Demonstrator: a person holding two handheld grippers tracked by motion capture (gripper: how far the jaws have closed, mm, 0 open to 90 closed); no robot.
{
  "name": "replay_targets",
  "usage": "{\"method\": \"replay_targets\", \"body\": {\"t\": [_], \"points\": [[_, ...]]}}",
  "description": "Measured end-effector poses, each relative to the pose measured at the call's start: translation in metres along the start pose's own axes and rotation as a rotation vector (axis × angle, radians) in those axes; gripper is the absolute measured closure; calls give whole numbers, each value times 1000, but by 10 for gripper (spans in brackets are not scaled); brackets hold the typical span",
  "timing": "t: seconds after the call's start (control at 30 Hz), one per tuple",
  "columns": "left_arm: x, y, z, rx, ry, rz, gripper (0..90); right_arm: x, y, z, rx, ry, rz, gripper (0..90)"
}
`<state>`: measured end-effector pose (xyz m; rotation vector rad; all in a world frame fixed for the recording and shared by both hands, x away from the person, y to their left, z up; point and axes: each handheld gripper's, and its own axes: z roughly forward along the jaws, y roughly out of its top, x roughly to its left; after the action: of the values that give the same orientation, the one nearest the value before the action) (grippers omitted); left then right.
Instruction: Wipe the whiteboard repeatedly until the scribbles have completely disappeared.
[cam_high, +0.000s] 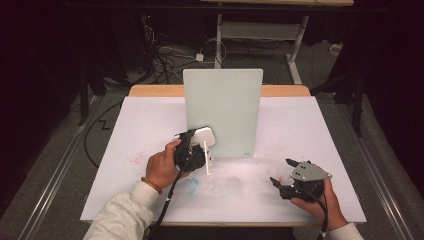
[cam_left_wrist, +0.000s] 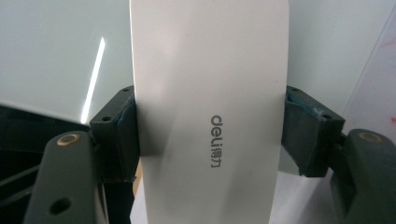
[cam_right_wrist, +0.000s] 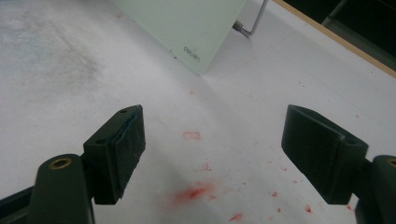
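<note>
A pale green glass board (cam_high: 222, 110) stands upright in the middle of the white table (cam_high: 150, 125). My left gripper (cam_high: 196, 143) is shut on a white eraser (cam_high: 205, 136) and holds it at the board's lower left corner. In the left gripper view the eraser (cam_left_wrist: 205, 70), printed "deli", sits squeezed between the two jaws of the left gripper (cam_left_wrist: 210, 135), with the board (cam_left_wrist: 56, 46) close behind it. My right gripper (cam_high: 281, 170) rests low at the front right, open and holding nothing. In its own view the right gripper (cam_right_wrist: 212, 149) hangs over bare table.
Red marker stains (cam_right_wrist: 194, 192) dot the table under the right gripper, and more red specks (cam_high: 134, 160) lie at the left. A blue smudge (cam_high: 192, 183) marks the front. A bent metal leg (cam_right_wrist: 254, 23) props the board. A thin white strip (cam_high: 206, 160) lies by the left gripper.
</note>
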<state>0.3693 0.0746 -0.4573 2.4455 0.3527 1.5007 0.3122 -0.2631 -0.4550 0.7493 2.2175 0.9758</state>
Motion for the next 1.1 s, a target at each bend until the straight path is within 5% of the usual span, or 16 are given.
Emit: {"method": "replay_targets", "body": {"t": [0.37,0.77,1.1], "points": [[-2,18,1,-2,3,-18,287,1,0,1,4,-1,-1,223],[-13,81,8,-54,-16,-9,285,-1,-1,1,7,-1,3,223],[-23,109,11,-64,-26,11,284,-1,-1,0,6,-4,-1,223]]}}
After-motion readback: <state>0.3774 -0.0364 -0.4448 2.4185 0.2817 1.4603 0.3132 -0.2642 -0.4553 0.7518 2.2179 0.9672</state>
